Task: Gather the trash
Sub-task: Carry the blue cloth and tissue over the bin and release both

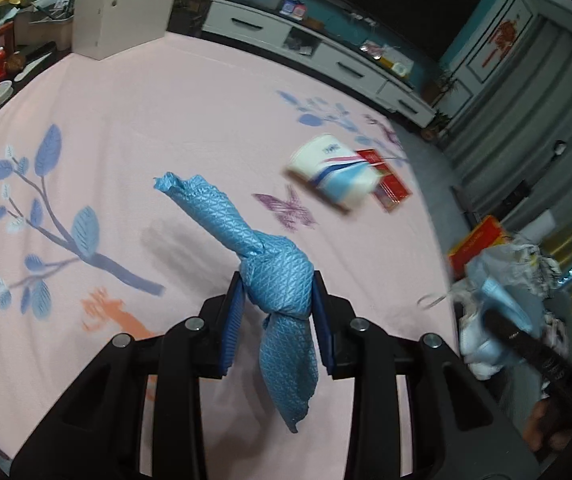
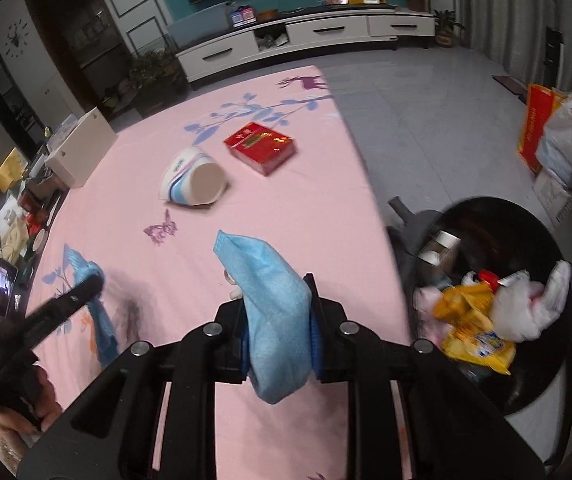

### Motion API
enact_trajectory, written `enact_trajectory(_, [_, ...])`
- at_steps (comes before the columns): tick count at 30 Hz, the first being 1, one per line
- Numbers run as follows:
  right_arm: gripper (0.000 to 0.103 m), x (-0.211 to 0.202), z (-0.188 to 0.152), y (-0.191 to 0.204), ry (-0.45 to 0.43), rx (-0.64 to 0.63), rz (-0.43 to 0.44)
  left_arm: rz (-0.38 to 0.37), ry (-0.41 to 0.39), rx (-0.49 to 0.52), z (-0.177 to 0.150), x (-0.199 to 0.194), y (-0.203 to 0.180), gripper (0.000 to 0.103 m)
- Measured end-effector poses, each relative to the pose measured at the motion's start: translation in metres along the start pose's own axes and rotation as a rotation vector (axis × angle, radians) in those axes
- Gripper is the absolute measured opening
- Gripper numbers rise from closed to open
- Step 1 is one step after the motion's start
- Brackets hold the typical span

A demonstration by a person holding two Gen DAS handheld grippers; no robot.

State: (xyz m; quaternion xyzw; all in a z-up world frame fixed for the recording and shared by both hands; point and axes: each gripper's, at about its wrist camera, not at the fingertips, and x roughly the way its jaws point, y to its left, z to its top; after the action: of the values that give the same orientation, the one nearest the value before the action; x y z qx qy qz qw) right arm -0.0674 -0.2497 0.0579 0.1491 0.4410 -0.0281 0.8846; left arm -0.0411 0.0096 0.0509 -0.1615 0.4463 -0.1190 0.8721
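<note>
My left gripper (image 1: 277, 292) is shut on a knotted blue cloth (image 1: 281, 280), held above the pink tablecloth (image 1: 165, 120); that cloth also shows at the left of the right wrist view (image 2: 97, 304). My right gripper (image 2: 275, 320) is shut on a folded light-blue face mask (image 2: 273, 308), held over the table near its right edge. A paper cup (image 2: 193, 178) lies on its side on the table, with a red box (image 2: 261, 146) beside it. A black trash bin (image 2: 498, 304) with wrappers inside stands on the floor right of the table.
A white box (image 2: 81, 152) and clutter stand at the table's far left. A white TV cabinet (image 2: 306, 38) lines the back wall. A red bag (image 2: 534, 128) and plastic bags sit on the floor at the right.
</note>
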Motion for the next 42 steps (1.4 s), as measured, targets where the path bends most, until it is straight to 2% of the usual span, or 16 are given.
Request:
enact_trajectory(2, [0.023,-0.01,-0.001,-0.008,-0.021,0.016,0.002,0.001,-0.021,0.039,-0.003,-0.013,-0.014,0.033])
enact_trajectory(5, [0.023,-0.03,0.002,-0.021,-0.081,0.038,-0.013,-0.072,-0.032,0.062,-0.007,-0.03,-0.037,0.033])
enact_trajectory(7, [0.023,-0.043,0.004,-0.025,-0.125,0.048,-0.014,-0.121,-0.043,0.114,-0.011,-0.043,-0.061,0.033])
enact_trajectory(11, [0.024,-0.07,0.004,-0.04,-0.199,0.069,-0.005,-0.168,-0.08,0.221,-0.02,-0.061,-0.106,0.033])
enact_trajectory(15, [0.024,-0.101,0.002,-0.066,-0.291,0.106,-0.053,-0.249,-0.061,0.312,-0.031,-0.064,-0.153,0.033])
enact_trajectory(19, [0.024,-0.123,-0.003,-0.1,-0.356,0.168,-0.093,-0.279,-0.046,0.417,-0.046,-0.058,-0.2,0.033])
enact_trajectory(23, [0.024,-0.135,-0.012,-0.137,-0.389,0.23,-0.179,-0.311,-0.019,0.504,-0.06,-0.044,-0.249,0.033])
enact_trajectory(28, [0.024,-0.133,-0.025,-0.178,-0.376,0.316,-0.218,-0.331,0.031,0.573,-0.077,-0.02,-0.291,0.033])
enact_trajectory(34, [0.024,-0.109,-0.036,-0.216,-0.304,0.394,-0.257,-0.321,0.116,0.636,-0.104,0.021,-0.33,0.033])
enact_trajectory(42, [0.025,-0.073,-0.044,-0.233,-0.191,0.427,-0.231,-0.278,0.236,0.613,-0.112,0.077,-0.337,0.033])
